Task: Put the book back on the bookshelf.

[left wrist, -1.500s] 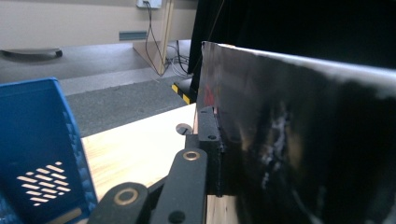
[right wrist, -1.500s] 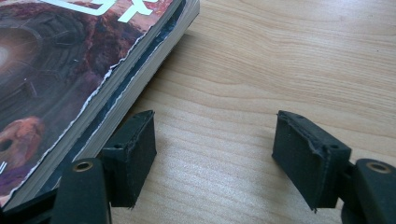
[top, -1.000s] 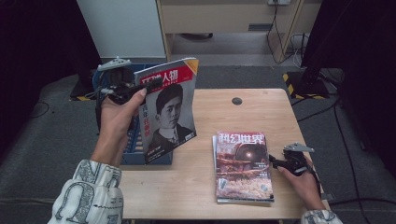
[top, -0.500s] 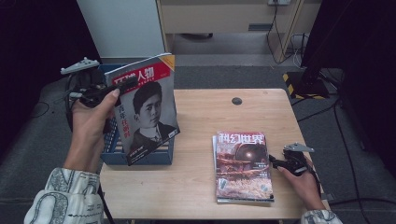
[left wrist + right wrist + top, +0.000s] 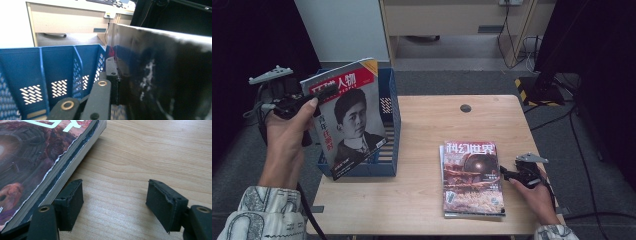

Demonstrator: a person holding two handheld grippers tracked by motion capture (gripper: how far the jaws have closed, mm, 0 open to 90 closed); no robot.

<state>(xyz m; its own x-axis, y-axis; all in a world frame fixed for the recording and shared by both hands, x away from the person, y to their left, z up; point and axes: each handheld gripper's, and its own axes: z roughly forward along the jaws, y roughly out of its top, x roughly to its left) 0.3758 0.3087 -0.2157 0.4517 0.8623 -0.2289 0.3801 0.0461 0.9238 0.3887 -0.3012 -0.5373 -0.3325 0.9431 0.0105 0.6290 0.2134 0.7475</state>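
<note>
Wooden desk [image 5: 422, 200] nearest us, and on it the right gripper [image 5: 113, 202] rests low with its jaws spread, nothing between them, just beside the edge of the flat stack of magazines [image 5: 472, 177]. One black pad sits right against the stack's side without biting it. Good place to wait; I'd keep it parked there, clear of the left hand's work.

Further out, the left gripper [image 5: 319, 97] has its jaws pressed together on the top edge of the portrait magazine [image 5: 347, 117], held upright and tilted over the blue file rack [image 5: 394, 125] at the desk's left side. In the left gripper view the glossy cover [image 5: 162, 75] stands hard against the jaw, with the rack's [image 5: 50, 70] perforated dividers just beyond.

The step in hand looks like filing it. To do that well, I'd say: square the magazine to the dividers first, aim the bottom edge into one slot rather than across two, and lower it straight. It's floppy, pinched by one corner region, so it may bow and catch a divider. Let go only once the bottom edge is seated.
</note>
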